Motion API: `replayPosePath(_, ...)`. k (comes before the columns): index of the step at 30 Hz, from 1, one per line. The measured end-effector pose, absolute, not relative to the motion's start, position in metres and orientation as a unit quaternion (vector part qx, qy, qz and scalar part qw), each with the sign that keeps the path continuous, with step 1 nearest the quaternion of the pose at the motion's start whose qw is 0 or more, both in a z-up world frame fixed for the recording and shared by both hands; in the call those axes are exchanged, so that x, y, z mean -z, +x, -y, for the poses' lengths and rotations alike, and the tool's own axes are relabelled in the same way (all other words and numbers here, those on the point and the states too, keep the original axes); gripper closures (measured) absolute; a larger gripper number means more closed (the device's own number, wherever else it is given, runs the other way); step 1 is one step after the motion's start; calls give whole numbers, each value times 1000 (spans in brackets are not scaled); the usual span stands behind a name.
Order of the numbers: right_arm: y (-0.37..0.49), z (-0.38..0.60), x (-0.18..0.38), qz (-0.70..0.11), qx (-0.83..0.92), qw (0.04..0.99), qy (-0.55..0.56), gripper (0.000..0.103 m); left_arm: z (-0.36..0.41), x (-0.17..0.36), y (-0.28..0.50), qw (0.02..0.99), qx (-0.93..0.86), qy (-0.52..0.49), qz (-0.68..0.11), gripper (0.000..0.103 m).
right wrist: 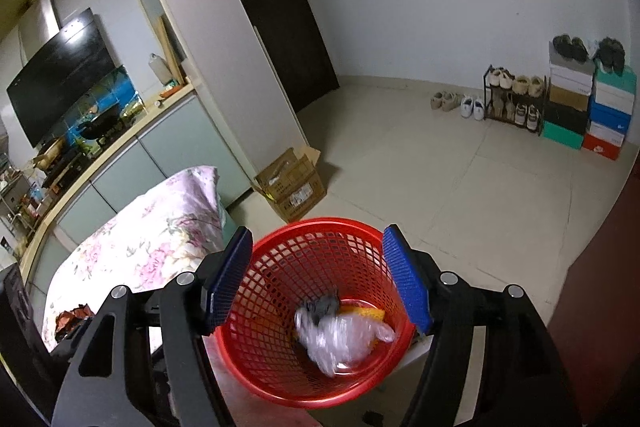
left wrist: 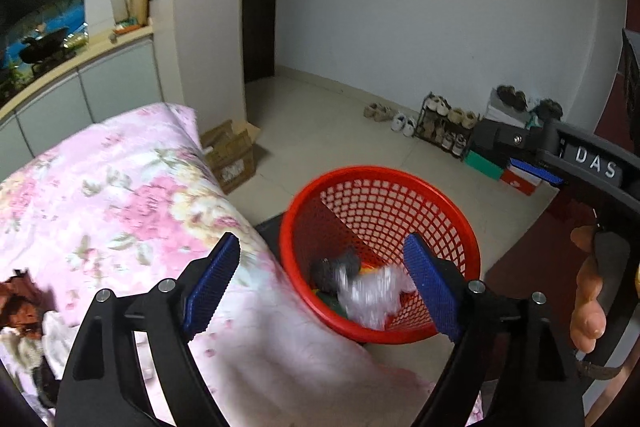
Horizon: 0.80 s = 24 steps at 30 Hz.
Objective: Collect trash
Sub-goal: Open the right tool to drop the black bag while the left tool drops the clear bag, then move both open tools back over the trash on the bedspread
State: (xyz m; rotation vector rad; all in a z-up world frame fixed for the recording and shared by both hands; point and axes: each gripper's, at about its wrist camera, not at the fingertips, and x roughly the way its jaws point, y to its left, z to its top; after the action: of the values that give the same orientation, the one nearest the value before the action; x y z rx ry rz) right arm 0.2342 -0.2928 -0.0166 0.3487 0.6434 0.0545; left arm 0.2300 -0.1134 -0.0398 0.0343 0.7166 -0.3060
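Observation:
A red mesh basket stands on the floor beside the bed. Inside it lie a blurred clear plastic bag, a crumpled grey piece and something yellow. My left gripper hangs over the basket's mouth, open, with nothing between its blue pads. My right gripper is also above the basket, open and empty. In the left wrist view one blue pad of the right gripper shows at the right, with a person's hand on its handle.
A bed with a pink floral cover lies left of the basket, with brown clutter on it. An open cardboard box sits on the tiled floor behind. A shoe rack and stacked shoe boxes line the far wall.

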Motion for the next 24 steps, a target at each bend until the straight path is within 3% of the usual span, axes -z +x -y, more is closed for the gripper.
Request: replayPosePath(24, 174, 218, -41, -246, -123, 956, 105, 26, -9, -37, 123, 966, 11, -15, -258, 20)
